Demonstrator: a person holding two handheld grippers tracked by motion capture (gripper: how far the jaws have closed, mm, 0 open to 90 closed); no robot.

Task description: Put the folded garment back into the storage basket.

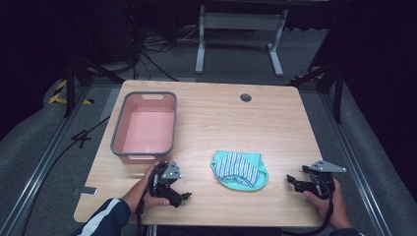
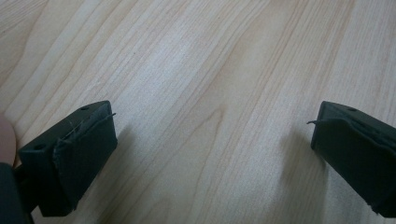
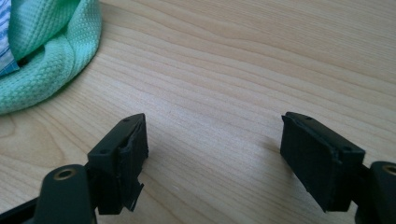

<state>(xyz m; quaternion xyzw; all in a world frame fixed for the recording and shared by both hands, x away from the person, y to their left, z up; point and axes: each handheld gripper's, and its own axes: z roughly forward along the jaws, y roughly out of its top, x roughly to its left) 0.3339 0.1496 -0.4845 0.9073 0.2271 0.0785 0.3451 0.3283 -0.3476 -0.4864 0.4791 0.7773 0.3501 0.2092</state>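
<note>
A small green and striped cloth (image 1: 239, 170) lies bunched in the lower middle of the high view, on the wooden surface (image 1: 275, 123), with a pink basin (image 1: 145, 126) standing empty toward the upper left of it. The left gripper (image 1: 183, 197) rests at the lower left of the cloth and the right gripper (image 1: 291, 181) at the lower right, each well apart from it; both have their fingers spread wide and hold nothing, as the left gripper view shows bare wood between its fingers (image 2: 77, 154) and the right gripper view likewise, with the cloth's green hem (image 3: 51, 60) at the upper left of that frame. The step in hand looks to be the first reach for the cloth, probably to carry it to the basin. To do it well, I would bring one gripper in low with the fingers kept wide, straddle a raised fold of the rim rather than a flat part, press down to the surface, and close firmly so that more than one layer is caught. Lifting straight up before travelling should keep the cloth from dragging.
</note>
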